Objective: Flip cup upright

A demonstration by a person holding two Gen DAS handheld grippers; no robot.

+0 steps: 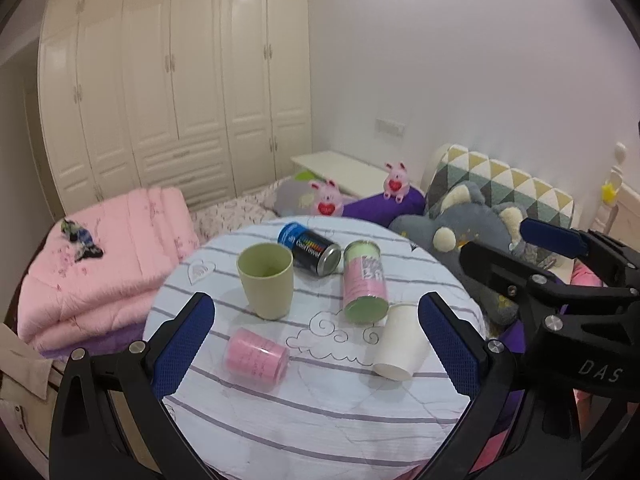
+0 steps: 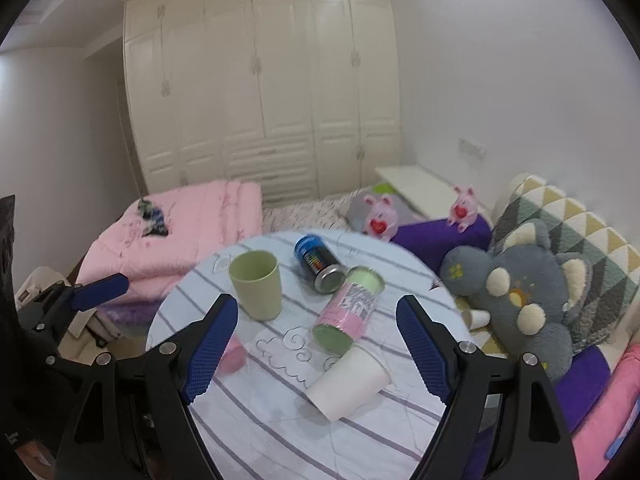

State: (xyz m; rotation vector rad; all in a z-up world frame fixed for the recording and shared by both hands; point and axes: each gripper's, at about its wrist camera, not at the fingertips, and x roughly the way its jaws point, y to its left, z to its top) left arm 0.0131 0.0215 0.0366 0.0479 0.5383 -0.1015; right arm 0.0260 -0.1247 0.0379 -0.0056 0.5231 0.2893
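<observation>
A white paper cup [image 1: 400, 342] lies on its side on the round striped table [image 1: 320, 420], near its right edge; it also shows in the right wrist view [image 2: 348, 384]. A green cup [image 1: 266, 280] [image 2: 256, 284] stands upright at the table's back left. My left gripper [image 1: 316, 344] is open and empty, above the table's front. My right gripper [image 2: 316, 350] is open and empty, with the white cup lying between its fingers in view. The right gripper also shows in the left wrist view [image 1: 516, 248], beyond the table's right edge.
A black and blue can [image 1: 310, 250], a pink and green can [image 1: 364, 286] and a pink roll [image 1: 256, 358] lie on the table. A pink quilt [image 1: 104, 264] is to the left. Grey plush toys [image 1: 472, 236] and pillows lie to the right. A wardrobe [image 1: 176, 92] stands behind.
</observation>
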